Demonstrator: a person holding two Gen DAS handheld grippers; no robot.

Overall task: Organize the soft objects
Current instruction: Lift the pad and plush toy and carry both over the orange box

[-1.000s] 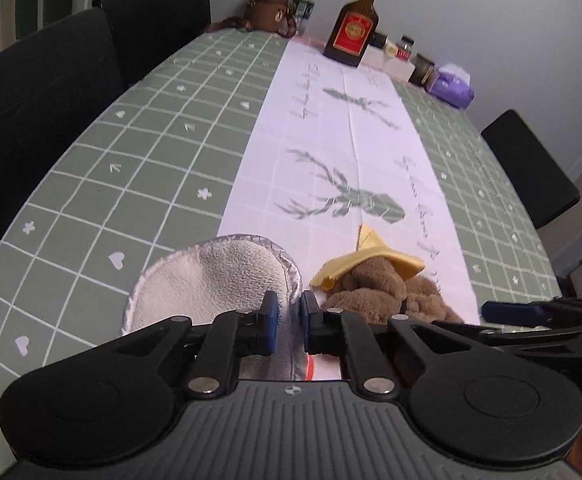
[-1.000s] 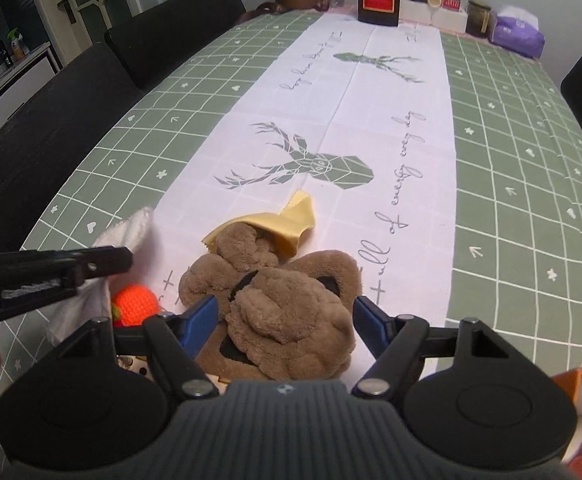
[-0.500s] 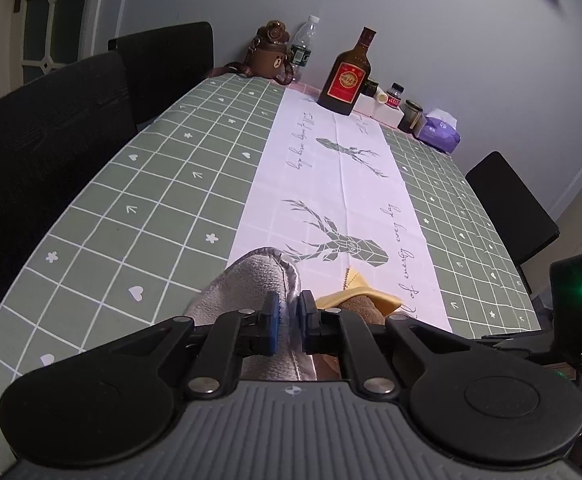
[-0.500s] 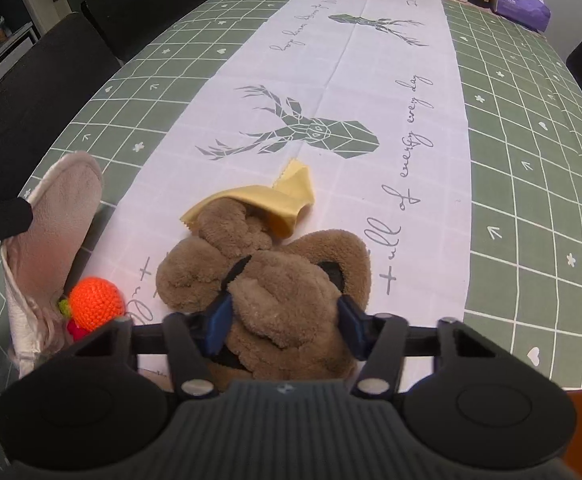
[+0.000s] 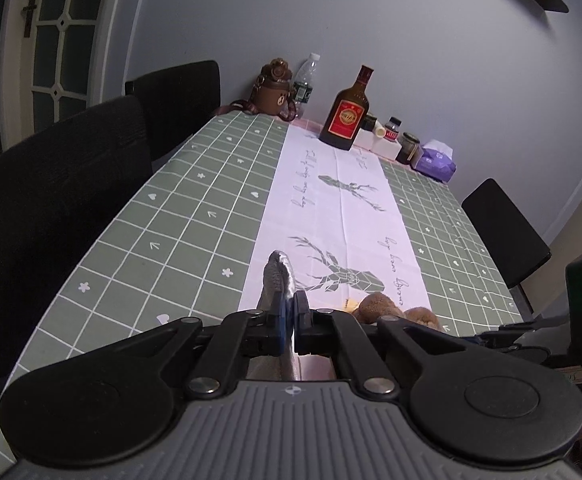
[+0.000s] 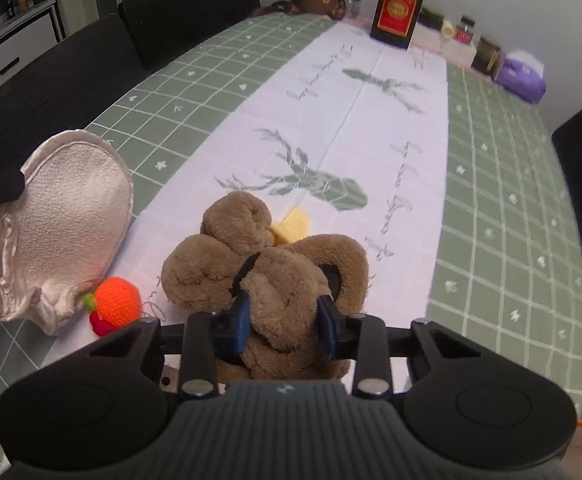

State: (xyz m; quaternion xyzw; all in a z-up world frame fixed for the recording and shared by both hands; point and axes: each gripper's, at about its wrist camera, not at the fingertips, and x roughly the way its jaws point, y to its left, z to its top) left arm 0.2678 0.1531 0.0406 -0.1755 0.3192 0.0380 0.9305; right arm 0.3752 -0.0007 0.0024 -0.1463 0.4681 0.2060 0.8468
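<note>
Black ribbed-grey-bodied left claw (image 5: 289, 322) and right claw (image 6: 284, 323), blue pads, silver pivot screws.

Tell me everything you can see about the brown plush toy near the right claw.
The brown plush toy looks like soft, curly fleece, bunched into rounded lumps with a black strap across it. It lies on the white runner of the table. A yellow cloth piece shows just behind it. The right claw is closed on its near lump, blue pads pressing both sides. An orange knitted ball lies apart on its left.
</note>
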